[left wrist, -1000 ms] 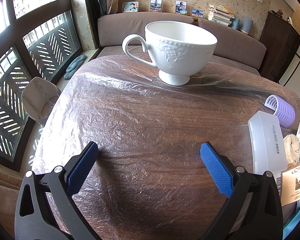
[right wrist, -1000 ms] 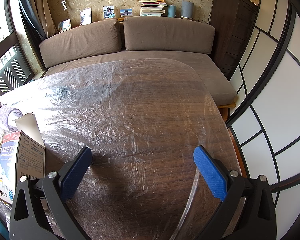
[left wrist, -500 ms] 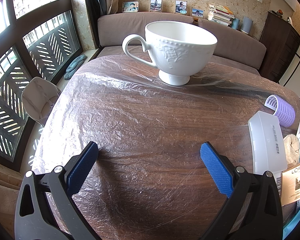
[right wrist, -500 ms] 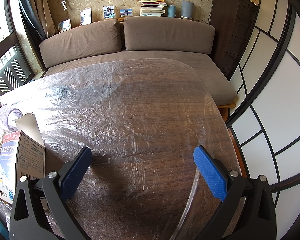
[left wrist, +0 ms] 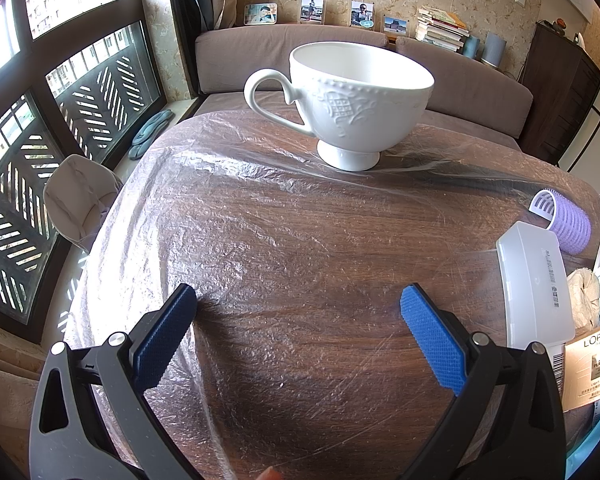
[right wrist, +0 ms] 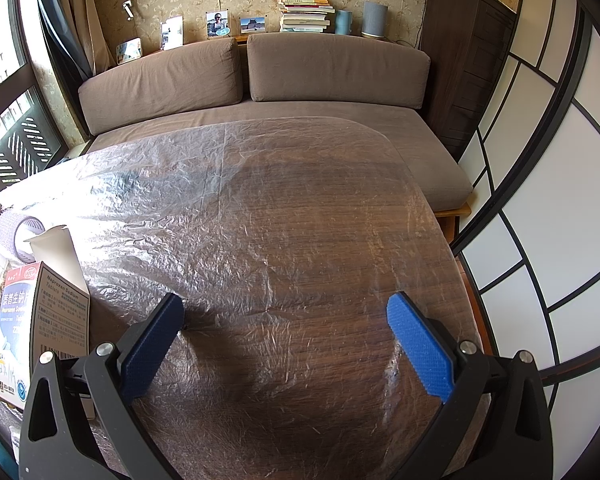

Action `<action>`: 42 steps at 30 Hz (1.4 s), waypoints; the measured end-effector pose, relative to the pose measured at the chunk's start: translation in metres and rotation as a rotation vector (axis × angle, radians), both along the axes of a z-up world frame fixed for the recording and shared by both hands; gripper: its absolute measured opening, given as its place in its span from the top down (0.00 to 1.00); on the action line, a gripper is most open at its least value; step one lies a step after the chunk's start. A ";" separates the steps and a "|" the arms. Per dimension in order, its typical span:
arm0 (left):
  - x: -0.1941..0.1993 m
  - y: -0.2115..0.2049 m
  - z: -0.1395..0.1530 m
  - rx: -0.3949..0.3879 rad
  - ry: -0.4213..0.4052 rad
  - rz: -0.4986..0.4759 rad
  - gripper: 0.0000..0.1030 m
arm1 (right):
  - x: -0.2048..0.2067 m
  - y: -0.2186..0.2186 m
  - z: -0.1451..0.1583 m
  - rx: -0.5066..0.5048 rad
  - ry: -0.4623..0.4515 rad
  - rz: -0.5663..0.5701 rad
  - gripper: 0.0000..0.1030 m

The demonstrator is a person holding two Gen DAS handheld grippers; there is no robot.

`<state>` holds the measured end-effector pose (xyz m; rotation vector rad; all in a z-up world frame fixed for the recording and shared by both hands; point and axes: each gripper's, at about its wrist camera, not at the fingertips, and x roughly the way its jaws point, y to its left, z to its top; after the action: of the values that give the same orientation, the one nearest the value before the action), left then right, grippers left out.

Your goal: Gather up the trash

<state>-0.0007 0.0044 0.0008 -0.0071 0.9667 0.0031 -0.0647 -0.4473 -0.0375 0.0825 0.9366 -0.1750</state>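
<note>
Hovering over film-covered worktop (left wrist: 300,264): left gripper (left wrist: 298,308) gaping wide, empty; right gripper (right wrist: 286,314) likewise; white cup (left wrist: 356,100) standing ahead.

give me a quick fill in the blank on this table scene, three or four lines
The white footed teacup has its handle on the ____ in the left wrist view.
The ribbed hair roller is ____ in colour.
Both the left gripper and right gripper hold ____.

Missing words: left; purple; nothing
</note>
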 end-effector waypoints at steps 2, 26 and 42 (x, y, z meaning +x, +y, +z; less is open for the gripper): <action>0.000 -0.001 0.000 0.001 0.000 0.000 0.01 | 0.000 0.001 0.000 0.000 0.000 0.000 0.04; -0.099 -0.045 0.107 -0.043 -0.243 -0.443 0.01 | -0.040 0.028 0.070 0.064 -0.093 0.121 0.04; -0.172 -0.199 0.026 0.237 -0.048 -1.023 0.01 | -0.014 0.118 0.038 0.065 0.077 0.258 0.04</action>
<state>-0.1730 -0.1949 0.0273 0.7013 0.8285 -0.8187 -0.0787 -0.3297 0.0005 0.0141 1.0208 0.0915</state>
